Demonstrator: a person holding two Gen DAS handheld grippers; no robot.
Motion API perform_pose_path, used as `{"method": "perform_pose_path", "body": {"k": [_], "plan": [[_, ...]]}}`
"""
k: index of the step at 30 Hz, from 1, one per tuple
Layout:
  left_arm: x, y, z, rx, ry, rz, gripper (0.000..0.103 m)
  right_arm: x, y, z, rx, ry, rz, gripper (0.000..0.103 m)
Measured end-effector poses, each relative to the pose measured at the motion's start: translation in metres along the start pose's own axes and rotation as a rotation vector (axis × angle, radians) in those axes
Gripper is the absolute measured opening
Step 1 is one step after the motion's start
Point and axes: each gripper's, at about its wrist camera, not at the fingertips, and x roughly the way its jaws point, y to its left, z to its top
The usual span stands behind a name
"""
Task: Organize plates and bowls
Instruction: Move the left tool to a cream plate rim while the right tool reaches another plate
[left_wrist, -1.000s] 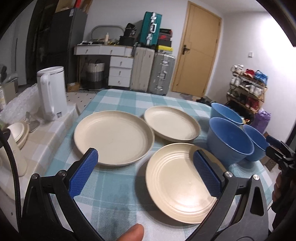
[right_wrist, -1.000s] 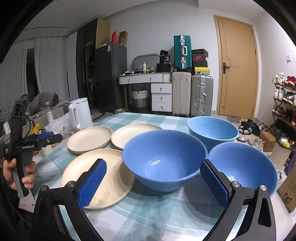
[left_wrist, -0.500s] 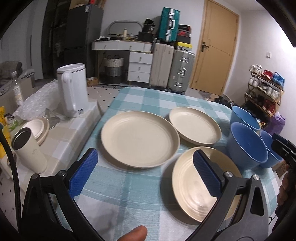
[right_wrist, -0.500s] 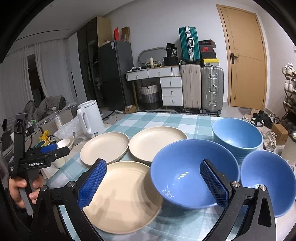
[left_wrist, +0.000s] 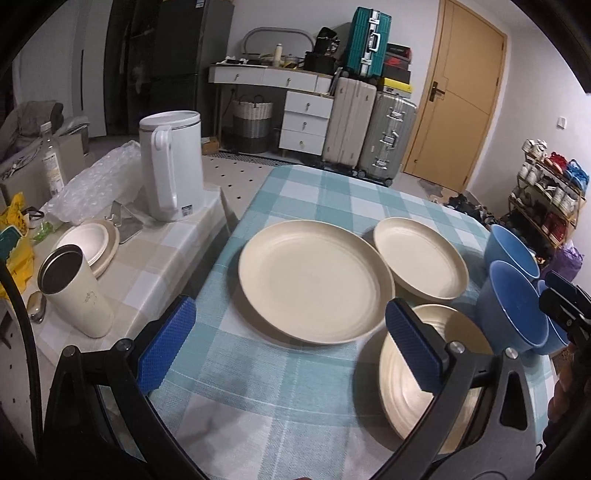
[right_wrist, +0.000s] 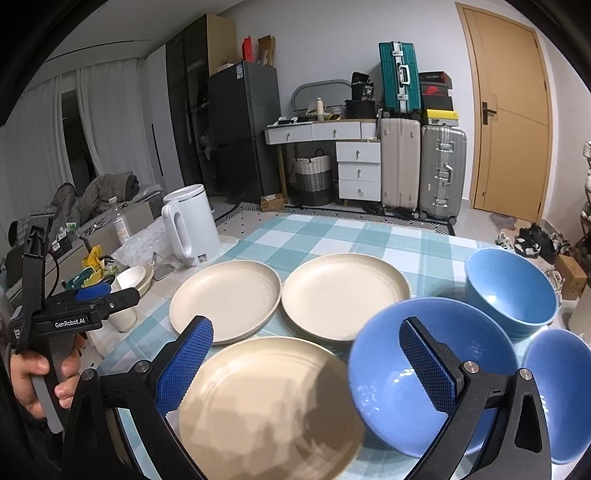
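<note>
Left tool (left_wrist: 291, 354) – released, grasping nothing, above the checkered bench (left_wrist: 332, 192). Right tool (right_wrist: 306, 363) – released, empty. On the bench: 3 cream plates (right_wrist: 225, 299) in a cluster, 3 blue bowls (right_wrist: 432, 373) just beside them on the right. White kettle (left_wrist: 171, 162) stands to the left.

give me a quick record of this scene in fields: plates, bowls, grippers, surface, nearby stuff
plates: three cream plates, lying apart, unstacked
bowls: three blue bowls, grouped right of the plates
left gripper: open, holds nothing
right gripper: open, holds nothing
surface: teal checked tablecloth
nearby: white kettle and cream tumbler on the side table
</note>
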Motion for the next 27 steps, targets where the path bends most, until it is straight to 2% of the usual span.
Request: {"method": "perform_pose_path", "body": {"k": [5, 21, 27], "plan": [[0.009, 0.006, 0.007, 0.000, 0.002, 0.038, 0.102, 0.020, 0.012, 0.009, -0.018, 0.038, 0.013, 0.103], [0.052, 0.008, 0.034, -0.014, 0.026, 0.032, 0.103, 0.078, 0.033, 0.025, -0.030, 0.119, 0.052, 0.103], [0.073, 0.014, 0.033, -0.004, 0.053, 0.045, 0.103, 0.099, 0.038, 0.031, -0.034, 0.152, 0.039, 0.103]]}}
